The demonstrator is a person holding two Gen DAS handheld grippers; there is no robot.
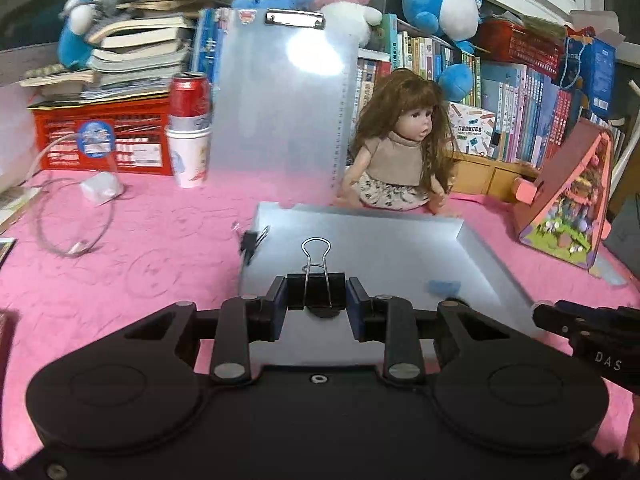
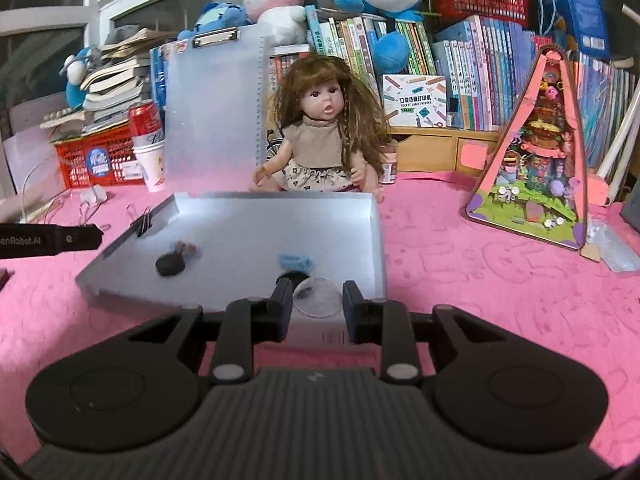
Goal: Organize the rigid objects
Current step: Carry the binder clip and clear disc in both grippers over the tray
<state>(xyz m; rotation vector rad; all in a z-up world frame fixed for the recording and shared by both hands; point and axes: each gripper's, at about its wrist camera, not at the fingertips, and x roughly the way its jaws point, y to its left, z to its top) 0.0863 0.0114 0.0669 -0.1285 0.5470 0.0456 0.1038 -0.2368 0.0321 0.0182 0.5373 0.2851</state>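
Observation:
In the left wrist view my left gripper is shut on a black binder clip, its wire handles upright, above the open translucent case. In the right wrist view my right gripper is shut on a clear round disc over the case's near wall. Inside the case lie a black lump, a small brown piece and a blue piece. Another binder clip is on its left wall. The lid stands upright behind.
A doll sits just behind the case. Stacked paper cups with a red can and a red crate stand at the back left. A looped cable lies left. A triangular toy house stands right, with books and plush toys behind.

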